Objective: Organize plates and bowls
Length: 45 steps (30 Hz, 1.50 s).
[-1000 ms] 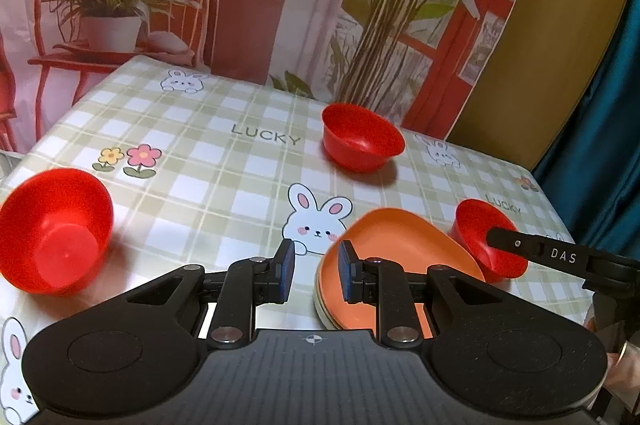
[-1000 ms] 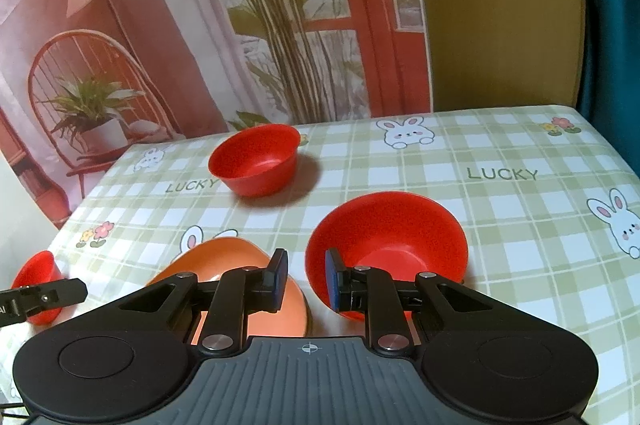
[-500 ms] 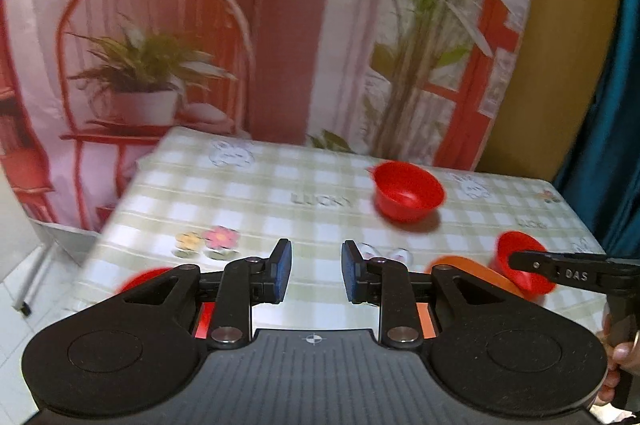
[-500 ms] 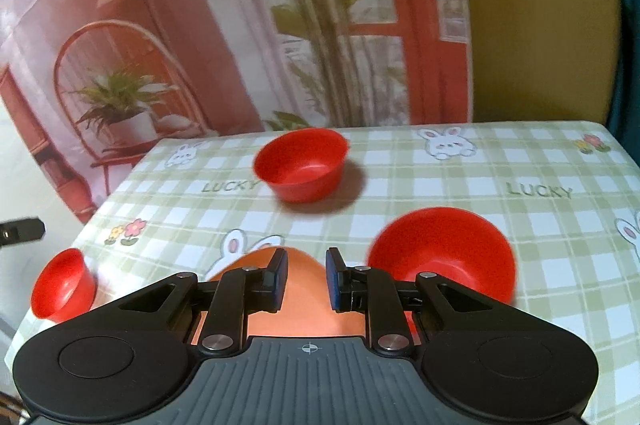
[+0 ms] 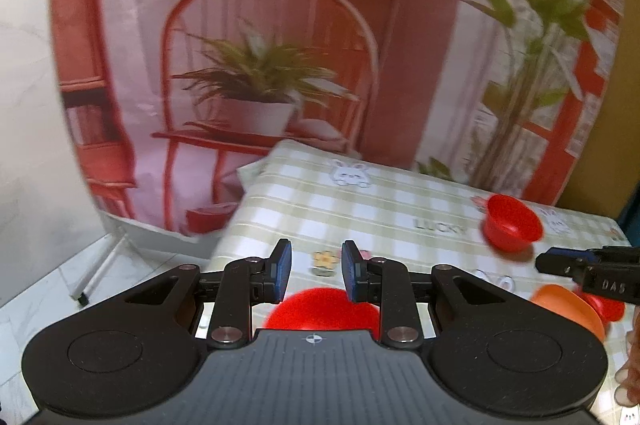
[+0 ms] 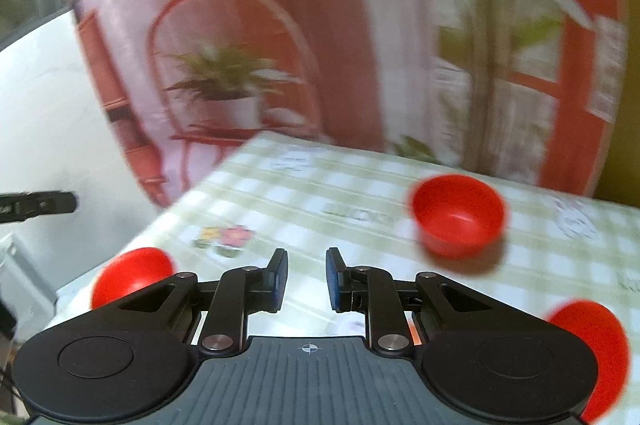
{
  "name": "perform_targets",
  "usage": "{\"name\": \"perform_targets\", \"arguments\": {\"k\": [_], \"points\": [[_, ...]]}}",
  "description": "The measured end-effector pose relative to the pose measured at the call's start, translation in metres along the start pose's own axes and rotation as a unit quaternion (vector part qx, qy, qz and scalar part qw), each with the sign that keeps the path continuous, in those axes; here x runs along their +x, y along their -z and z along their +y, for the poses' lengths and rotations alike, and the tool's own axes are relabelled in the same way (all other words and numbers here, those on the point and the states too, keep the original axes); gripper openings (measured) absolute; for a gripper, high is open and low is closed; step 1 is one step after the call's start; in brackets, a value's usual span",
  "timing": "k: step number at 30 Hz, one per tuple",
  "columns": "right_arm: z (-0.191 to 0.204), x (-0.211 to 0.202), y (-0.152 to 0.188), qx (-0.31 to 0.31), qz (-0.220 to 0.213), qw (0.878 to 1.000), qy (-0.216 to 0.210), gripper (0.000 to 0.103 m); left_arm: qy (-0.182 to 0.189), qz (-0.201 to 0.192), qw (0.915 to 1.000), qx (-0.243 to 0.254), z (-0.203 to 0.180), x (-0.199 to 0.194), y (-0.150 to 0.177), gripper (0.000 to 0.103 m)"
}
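- Left gripper (image 5: pixel 313 271): jaws parted, holding nothing; the near red bowl (image 5: pixel 322 309) sits directly below and just ahead, so the left is likely the nearer gripper.
- Right gripper (image 6: pixel 306 279): jaws parted, empty; that bowl lies well to its left.
- Round bowl, no long axis; which way it opens I cannot tell.
- Orange plate (image 5: pixel 568 309) lies rightward.
- Far red bowl (image 6: pixel 458 215) sits upright beyond.

Open surface (image 6: pixel 304 201) lies ahead of the right gripper (image 6: pixel 307 275), between the far bowl (image 6: pixel 458 215) and the left-edge bowl (image 6: pixel 132 275). A third bowl (image 6: pixel 600 341) stands at its right. The left-edge bowl (image 5: pixel 320 309) sits directly under the left gripper (image 5: pixel 316 267), both grippers parted and empty.
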State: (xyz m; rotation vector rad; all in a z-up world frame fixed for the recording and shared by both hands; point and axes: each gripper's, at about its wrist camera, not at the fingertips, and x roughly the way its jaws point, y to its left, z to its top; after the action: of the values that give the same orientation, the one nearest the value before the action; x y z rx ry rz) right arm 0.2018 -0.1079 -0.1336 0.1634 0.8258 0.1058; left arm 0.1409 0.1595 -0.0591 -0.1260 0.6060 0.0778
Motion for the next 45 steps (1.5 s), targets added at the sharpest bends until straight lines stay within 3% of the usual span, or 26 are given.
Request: {"name": "perform_targets", "arguments": {"k": [9, 15, 27, 37, 45], "points": [[0.074, 0.051, -0.008, -0.075, 0.036, 0.995, -0.063, 0.019, -0.003, 0.043, 0.9986, -0.030, 0.032, 0.022, 0.024, 0.036], [0.101, 0.081, 0.000, -0.107, 0.075, 0.989, -0.074, 0.019, -0.003, 0.078, 0.9961, -0.040, 0.040, 0.041, 0.046, 0.036], [0.104, 0.101, 0.016, -0.106, 0.103, 0.986, -0.078, 0.019, -0.001, 0.102, 0.9938, -0.043, 0.038, 0.059, 0.065, 0.036], [0.100, 0.103, 0.023, -0.083, 0.109, 0.987, -0.078, 0.016, 0.004, 0.099, 0.9947, -0.028, 0.030, 0.061, 0.072, 0.035], [0.094, 0.099, 0.027, -0.056, 0.106, 0.990, -0.073, 0.011, -0.001, 0.098, 0.9947, -0.032, 0.032, 0.059, 0.073, 0.021]]}}
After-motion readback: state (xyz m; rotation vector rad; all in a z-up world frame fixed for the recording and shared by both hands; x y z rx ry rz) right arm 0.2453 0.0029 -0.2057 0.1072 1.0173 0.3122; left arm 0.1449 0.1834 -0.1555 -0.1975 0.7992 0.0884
